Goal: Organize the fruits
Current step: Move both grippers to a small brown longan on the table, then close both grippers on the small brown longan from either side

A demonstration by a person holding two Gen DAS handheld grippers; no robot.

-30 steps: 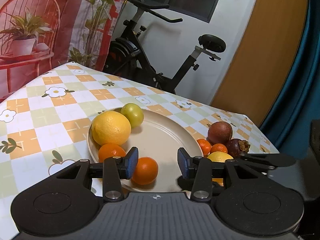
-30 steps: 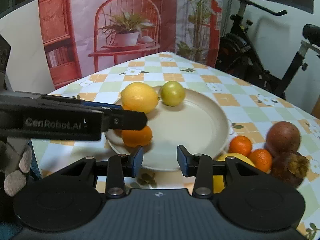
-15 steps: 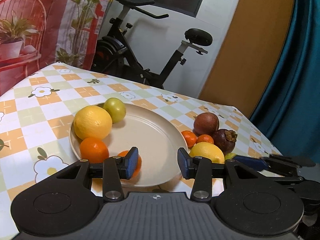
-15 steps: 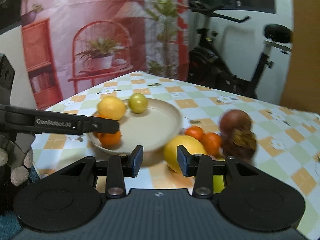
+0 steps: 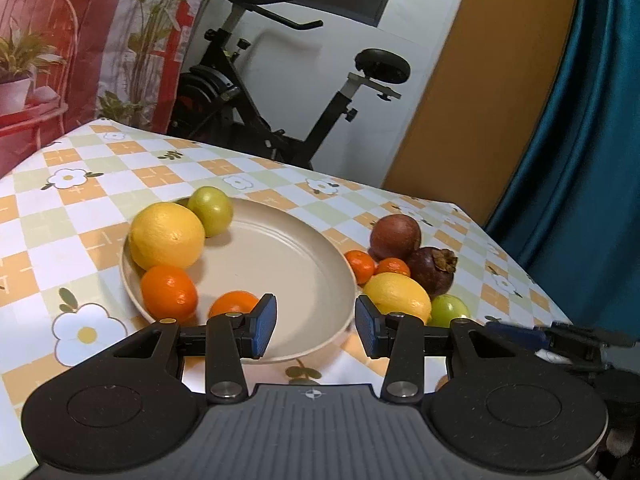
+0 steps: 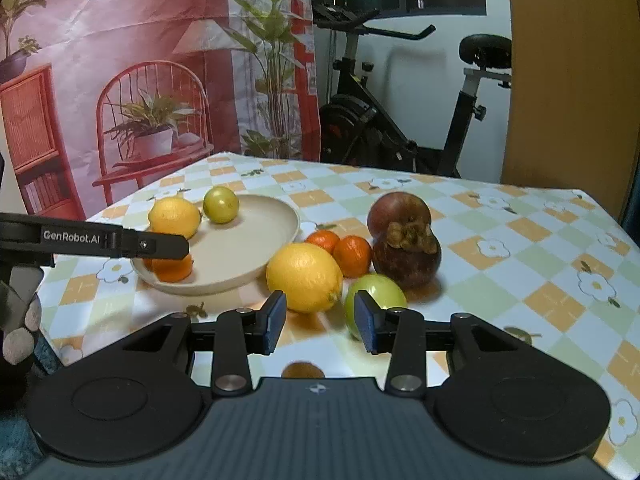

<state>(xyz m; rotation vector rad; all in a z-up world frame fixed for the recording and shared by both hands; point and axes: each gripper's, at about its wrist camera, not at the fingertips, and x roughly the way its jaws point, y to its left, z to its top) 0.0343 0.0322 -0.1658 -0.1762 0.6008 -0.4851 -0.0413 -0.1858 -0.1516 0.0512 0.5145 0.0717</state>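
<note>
Cream plate (image 5: 320, 256) sits on the checked tablecloth (image 5: 80, 200) and already takes four fruits along its 9-to-7 o'clock rim: big lemon (image 5: 167, 235), green fruit (image 5: 210, 210), two oranges (image 5: 169, 293) (image 5: 232, 305); the middle and 3 o'clock side are bare, so there is room for more. Loose pile lies just off the plate's 3 o'clock edge: second lemon (image 6: 304, 277), green fruit (image 6: 374, 301), two small tangerines (image 6: 352, 255) (image 6: 325, 240), a mangosteen (image 6: 406, 258) and a brownish round fruit (image 6: 398, 211), all bunched and touching, so likely the unsorted lot. Right gripper (image 6: 321, 322) hangs low just in front of the pile, jaws apart and empty, gap lined between the lemon and the green fruit, looks like set up for the next pick. Left gripper (image 5: 311, 327) hovers over the plate's 6 o'clock rim, jaws apart, holding nothing, probably parked out of the way. Round fruit may roll when nudged, so a centred grip is needed. Task looks under halfway.
</note>
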